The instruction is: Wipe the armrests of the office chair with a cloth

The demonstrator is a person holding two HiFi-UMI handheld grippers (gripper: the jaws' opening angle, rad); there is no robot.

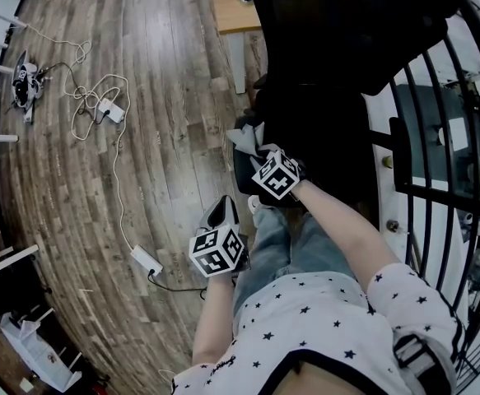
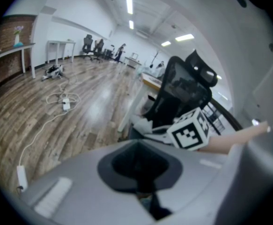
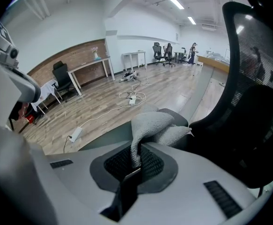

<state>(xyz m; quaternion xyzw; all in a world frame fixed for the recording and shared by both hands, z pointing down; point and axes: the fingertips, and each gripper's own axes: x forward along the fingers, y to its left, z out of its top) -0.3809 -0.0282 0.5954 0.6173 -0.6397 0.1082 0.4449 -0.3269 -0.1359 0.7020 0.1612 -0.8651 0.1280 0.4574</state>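
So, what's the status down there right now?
Right gripper shut on cloth, cloth draped over armrest. Left gripper shut, empty, held clear. Nothing in the way.

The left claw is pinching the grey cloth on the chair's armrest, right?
Not quite. It's the right claw that is pinching the grey cloth on the chair's armrest, as the right gripper view shows. The left claw is shut with nothing in it, as the left gripper view shows.
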